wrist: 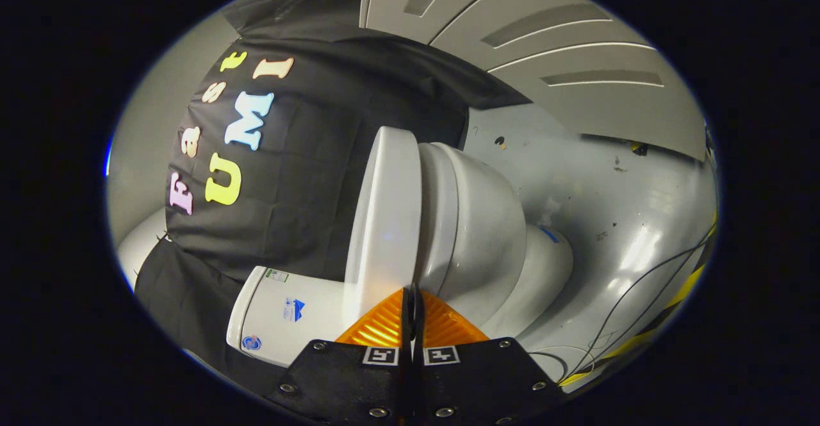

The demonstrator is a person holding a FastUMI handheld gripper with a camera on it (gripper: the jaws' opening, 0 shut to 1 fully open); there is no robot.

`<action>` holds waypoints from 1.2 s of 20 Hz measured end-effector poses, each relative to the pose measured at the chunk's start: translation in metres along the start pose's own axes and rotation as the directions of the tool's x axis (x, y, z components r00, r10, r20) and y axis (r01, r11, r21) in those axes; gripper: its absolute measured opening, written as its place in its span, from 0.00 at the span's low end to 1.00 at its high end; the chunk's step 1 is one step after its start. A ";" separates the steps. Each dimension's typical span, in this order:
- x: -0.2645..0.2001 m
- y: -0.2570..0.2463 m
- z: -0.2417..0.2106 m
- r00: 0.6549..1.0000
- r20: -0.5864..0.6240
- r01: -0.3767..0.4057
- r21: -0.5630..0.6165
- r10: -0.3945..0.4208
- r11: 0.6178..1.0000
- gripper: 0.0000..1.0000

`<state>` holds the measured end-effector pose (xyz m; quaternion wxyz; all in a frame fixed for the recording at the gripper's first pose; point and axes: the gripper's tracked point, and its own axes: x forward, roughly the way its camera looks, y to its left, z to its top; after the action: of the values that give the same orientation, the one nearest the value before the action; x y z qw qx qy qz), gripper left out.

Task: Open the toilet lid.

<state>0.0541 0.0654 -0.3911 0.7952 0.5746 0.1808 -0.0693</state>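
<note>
Lid: white and smooth, it is showing to you edge-on as a broad slab, with the whole view rolled sideways; it is lying against the bowl's rim, so it is looking closed.
Lid's place: it is sitting just ahead of your fingers, between the tank on one side and the bowl on the other.
Gripper: you are holding the fingers pressed together, with barely a slit between them; their tips are pointing at the seam where lid meets bowl, and whether they are touching it you cannot tell.
Grasp: nothing is sitting between the fingers.
Bowl: white, glossy and rounded, it is narrowing into a pedestal beyond the fingers.
Tank: white, with small stickers on its face; it is standing against the black cloth.
Cloth: it is hanging behind the toilet as the booth's wall, creased, and covering most of the space beyond the tank.
Floor: grey and shiny, it is catching bright glare and carrying dark specks and scuffs.
Cables: thin dark lines are trailing over the floor near the pedestal.
Tape: a yellow-and-black striped strip is running along the floor's far side.
Room: pale grey panels with recessed slots are standing past the floor.
</note>
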 end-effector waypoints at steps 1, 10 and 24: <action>-0.001 0.000 -0.001 1.000 0.001 0.008 -0.001 -0.008 1.000 0.00; -0.011 0.030 0.004 0.988 0.069 0.138 0.013 -0.139 0.990 0.00; -0.032 0.117 0.007 0.929 0.229 0.347 -0.259 -0.291 0.901 0.00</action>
<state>0.0628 0.0941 -0.2737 0.8630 0.4029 0.2064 -0.2242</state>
